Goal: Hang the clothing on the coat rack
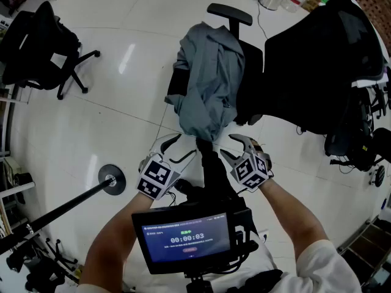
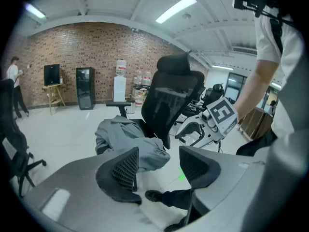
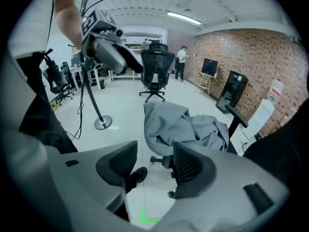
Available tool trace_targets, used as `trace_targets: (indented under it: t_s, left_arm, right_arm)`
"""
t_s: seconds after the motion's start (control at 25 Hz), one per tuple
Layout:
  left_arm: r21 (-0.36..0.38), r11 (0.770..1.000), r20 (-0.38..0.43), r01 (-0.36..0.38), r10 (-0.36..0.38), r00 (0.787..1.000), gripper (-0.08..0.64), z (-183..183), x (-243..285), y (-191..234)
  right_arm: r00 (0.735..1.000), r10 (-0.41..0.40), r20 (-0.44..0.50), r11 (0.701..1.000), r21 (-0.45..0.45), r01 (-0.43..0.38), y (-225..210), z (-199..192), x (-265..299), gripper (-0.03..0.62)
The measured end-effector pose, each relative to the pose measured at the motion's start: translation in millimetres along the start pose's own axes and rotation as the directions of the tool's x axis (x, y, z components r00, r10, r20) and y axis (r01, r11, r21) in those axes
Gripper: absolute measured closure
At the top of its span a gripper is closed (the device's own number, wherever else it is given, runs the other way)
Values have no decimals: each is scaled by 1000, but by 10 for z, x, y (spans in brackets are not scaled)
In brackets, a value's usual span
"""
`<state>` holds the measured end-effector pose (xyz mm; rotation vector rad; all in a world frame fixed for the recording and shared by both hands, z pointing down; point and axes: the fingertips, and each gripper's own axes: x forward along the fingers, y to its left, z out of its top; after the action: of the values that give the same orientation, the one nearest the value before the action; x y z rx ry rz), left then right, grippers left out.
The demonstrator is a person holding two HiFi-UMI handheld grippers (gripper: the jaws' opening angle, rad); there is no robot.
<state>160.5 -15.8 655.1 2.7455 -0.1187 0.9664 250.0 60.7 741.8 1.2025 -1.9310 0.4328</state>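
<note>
A grey-blue garment (image 1: 208,84) lies heaped over the seat and back of a black office chair (image 1: 247,72). Both grippers hover just short of its near edge, apart from the cloth. My left gripper (image 1: 180,146) is open and holds nothing. Through its own jaws (image 2: 157,166) I see the garment (image 2: 128,137) and the chair (image 2: 169,100) beyond. My right gripper (image 1: 231,146) is also open and empty, and in its view (image 3: 152,166) the garment (image 3: 178,124) lies ahead. The coat rack's round base (image 1: 112,179) stands on the floor to the left, its pole (image 1: 55,212) running toward the lower left.
Another black office chair (image 1: 43,41) stands at the far left. A large black-draped shape (image 1: 324,72) fills the right side. A small screen (image 1: 186,237) hangs below my view. People (image 2: 12,81) stand far off by the brick wall.
</note>
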Motion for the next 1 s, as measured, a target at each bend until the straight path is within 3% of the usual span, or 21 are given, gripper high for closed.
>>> trace_targets:
  t_s: [0.24,0.32,0.4,0.56,0.76,0.88,1.0]
  left_arm:
    - [182,983,-86,9,7,996,269,52,427,185]
    - [251,967,-142,41,-5,990,263,-14,564,178]
    - [343,934,-210,95,-22,977,253,-120,689,131]
    - [527,829,-313,186,-14,950,230,-316,869,43]
    - [674,709,-327,208,34,944,181,-365,1092,30]
    - [765,600,-335,236,56,941,166,-388,1234,-10]
    - [844,470,-345,260,102,933,150,-487,1358,4]
  right_arm:
    - [998,26,-54,991,-131,-33,-177,-119,265,345]
    - [997,33,-65,986,-159,-43,-224,-144,346,324]
    - [996,38,-83,981,-185,-53,-272,-190,429,302]
    - [991,42,-126,967,-242,-72,-352,-279,557,302]
    - [988,47,-148,961,-262,-85,-466,-310,664,301]
    - [987,41,-158,961,-262,-82,-518,-331,713,302]
    - [986,33,-161,965,-251,-73,-544,-343,761,301]
